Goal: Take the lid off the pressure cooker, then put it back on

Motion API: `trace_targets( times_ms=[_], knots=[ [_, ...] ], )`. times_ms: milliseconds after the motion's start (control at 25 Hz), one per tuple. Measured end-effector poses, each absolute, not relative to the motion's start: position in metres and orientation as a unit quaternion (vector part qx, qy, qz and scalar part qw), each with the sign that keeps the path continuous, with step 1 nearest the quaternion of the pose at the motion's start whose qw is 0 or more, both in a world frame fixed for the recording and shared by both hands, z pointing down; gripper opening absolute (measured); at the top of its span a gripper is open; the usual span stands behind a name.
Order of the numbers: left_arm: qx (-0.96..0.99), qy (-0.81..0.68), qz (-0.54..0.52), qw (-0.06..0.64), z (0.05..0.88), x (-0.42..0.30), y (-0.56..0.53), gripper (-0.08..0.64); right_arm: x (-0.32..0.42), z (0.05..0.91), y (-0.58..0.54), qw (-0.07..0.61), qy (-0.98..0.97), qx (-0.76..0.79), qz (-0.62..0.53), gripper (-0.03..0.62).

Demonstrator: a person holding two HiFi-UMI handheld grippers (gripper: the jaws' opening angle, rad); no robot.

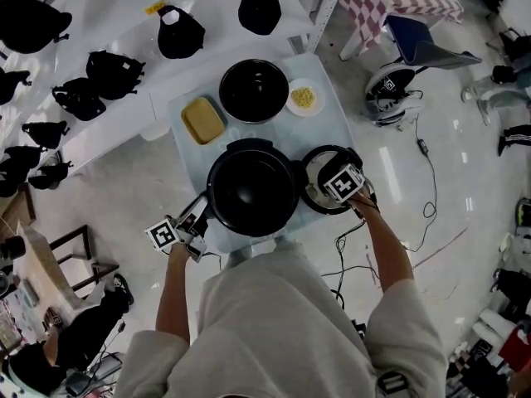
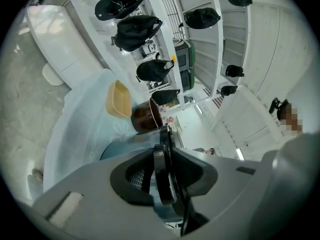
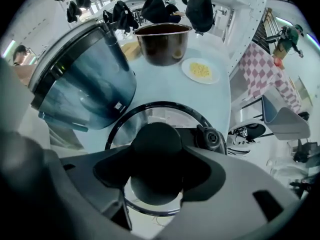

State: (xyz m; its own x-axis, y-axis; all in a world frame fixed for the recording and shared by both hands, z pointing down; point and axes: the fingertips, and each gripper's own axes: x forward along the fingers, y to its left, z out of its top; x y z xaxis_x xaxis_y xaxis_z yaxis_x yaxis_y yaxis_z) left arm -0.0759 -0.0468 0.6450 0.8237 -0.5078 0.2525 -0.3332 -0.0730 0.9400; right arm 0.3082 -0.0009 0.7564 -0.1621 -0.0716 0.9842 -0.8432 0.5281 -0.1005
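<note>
The black pressure cooker (image 1: 251,191) stands open at the middle of the pale blue table (image 1: 184,98). Its glass lid (image 1: 315,172) with a black rim lies just to the cooker's right. My right gripper (image 1: 348,191) points straight down onto the lid. In the right gripper view the right gripper (image 3: 156,173) is shut on the lid's round black knob (image 3: 156,146), with the cooker (image 3: 85,84) beside it. My left gripper (image 1: 197,222) is at the cooker's left side. In the left gripper view the left gripper (image 2: 162,176) is shut on the cooker's thin black side handle (image 2: 161,159).
Behind the cooker stand a dark bowl (image 1: 253,89), a yellow tub (image 1: 202,119) and a small plate of yellow food (image 1: 304,98). White shelves with black bags (image 1: 178,31) run along the left. Cables (image 1: 427,189) lie on the floor to the right.
</note>
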Motion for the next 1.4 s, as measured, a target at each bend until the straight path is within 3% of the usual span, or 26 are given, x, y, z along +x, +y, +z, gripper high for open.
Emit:
trace_targets(
  times_ms=[640,720,880,1160,1280,1400],
  knots=[
    [0.723,-0.300,-0.079,0.617,0.649,-0.071,-0.046,0.115,0.313,0.770,0.007,0.542,-0.689,0.357,0.323,0.291],
    [0.739,-0.303,-0.070,0.598,0.647,-0.072,-0.048,0.166,0.315,0.768,0.009,0.529,-0.683,0.373,0.338,0.330],
    [0.779,-0.312,-0.039,0.542,0.640,-0.074,-0.051,0.227,0.308,0.737,-0.009,0.448,-0.713,0.422,0.337,0.344],
    [0.812,-0.412,0.019,0.412,0.621,-0.106,-0.057,0.229,0.294,0.651,-0.027,0.248,-0.750,0.550,0.271,0.342],
    [0.818,-0.450,0.023,0.358,0.602,-0.116,-0.066,0.194,0.289,0.645,-0.023,0.228,-0.743,0.570,0.268,0.342],
    [0.816,-0.475,0.023,0.328,0.589,-0.123,-0.072,0.077,0.290,0.637,-0.019,0.215,-0.733,0.591,0.261,0.342]
  ],
)
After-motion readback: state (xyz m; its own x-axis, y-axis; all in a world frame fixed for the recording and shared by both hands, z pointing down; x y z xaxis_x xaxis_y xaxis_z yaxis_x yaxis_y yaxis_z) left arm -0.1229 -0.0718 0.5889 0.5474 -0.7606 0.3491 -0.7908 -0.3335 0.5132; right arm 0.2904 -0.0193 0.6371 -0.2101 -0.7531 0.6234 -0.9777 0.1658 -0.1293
